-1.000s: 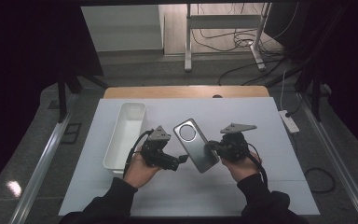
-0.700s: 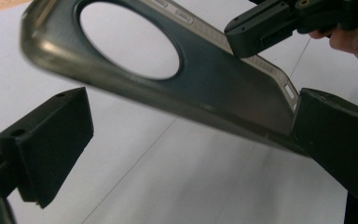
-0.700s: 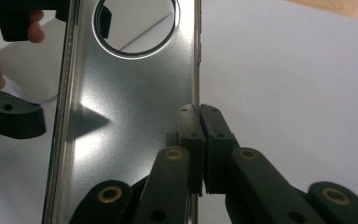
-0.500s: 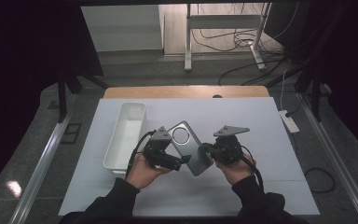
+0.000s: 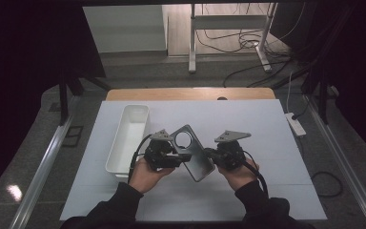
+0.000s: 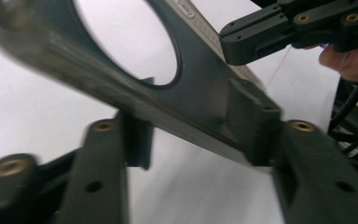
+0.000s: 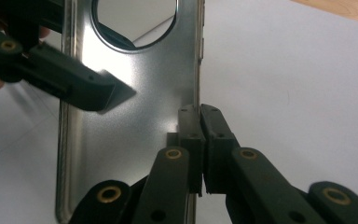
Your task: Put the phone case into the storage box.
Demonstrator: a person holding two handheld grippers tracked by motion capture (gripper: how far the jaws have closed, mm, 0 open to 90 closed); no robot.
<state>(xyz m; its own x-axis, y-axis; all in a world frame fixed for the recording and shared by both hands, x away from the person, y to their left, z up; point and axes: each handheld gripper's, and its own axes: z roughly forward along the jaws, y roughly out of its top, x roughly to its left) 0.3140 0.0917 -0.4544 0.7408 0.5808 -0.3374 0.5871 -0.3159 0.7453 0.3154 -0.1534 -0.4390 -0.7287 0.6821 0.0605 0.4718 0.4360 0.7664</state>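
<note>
A: Where is the phone case (image 5: 190, 153) sitting?

B: Mid-table, lifted, at 3 o'clock of the white tray (image 5: 128, 136).

A: Right gripper (image 5: 208, 153)?

B: Pinching the case's edge at its 3 o'clock side.

A: Left gripper (image 5: 185, 157)?

B: Jaws have just been closing across the case; one pad is touching, the other's contact is unclear.

Cropped edges and a blurred case

In the left gripper view the phone case (image 6: 205, 88) is smeared by blur and runs off the top edge, and the left claw (image 6: 191, 149) is cut off at the bottom. In the right gripper view the case's top and bottom ends lie beyond the frame. From the high view, the case's lower left edge is hidden behind the left claw, and both forearms are cropped at the bottom.
</note>
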